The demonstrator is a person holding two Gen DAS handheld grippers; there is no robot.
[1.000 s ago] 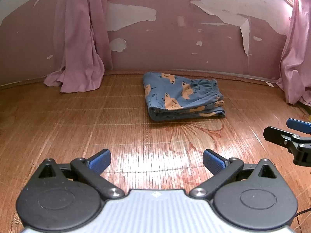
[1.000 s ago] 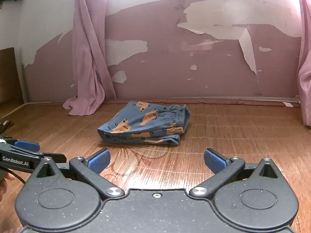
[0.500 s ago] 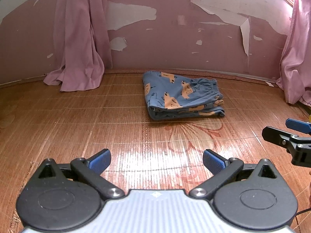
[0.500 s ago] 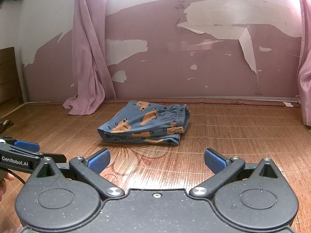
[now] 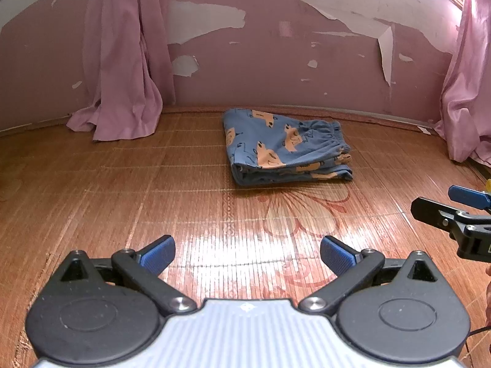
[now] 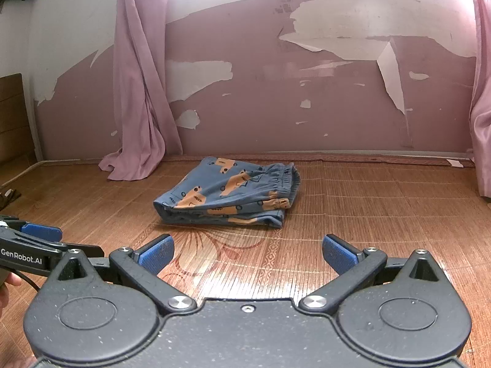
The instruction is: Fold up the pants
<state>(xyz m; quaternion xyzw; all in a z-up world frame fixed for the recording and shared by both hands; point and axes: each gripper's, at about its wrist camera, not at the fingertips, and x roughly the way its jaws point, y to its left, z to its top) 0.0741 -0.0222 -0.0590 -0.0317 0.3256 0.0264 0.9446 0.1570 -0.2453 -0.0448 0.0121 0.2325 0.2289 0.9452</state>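
Note:
Blue pants (image 5: pixel 284 147) printed with orange cars lie folded in a compact stack on the woven mat, elastic waistband toward the right; the right wrist view shows the same pants (image 6: pixel 228 194) ahead, slightly left of centre. My left gripper (image 5: pixel 247 254) is open, well short of the stack, with nothing between its blue pads. My right gripper (image 6: pixel 248 253) is open too, also back from the pants and holding nothing. Each gripper shows at the edge of the other's view: the right gripper (image 5: pixel 451 208) at the far right, the left gripper (image 6: pixel 46 239) at the far left.
A woven bamboo mat (image 5: pixel 153 190) with a floral print covers the floor. Pink curtains hang at the left (image 5: pixel 122 76) and right (image 5: pixel 469 92) against a peeling pink wall (image 5: pixel 307 61). A hand (image 6: pixel 9 280) shows at the left edge.
Almost nothing: the view of the pants shifts very slightly, and both grippers stay open and away from the stack.

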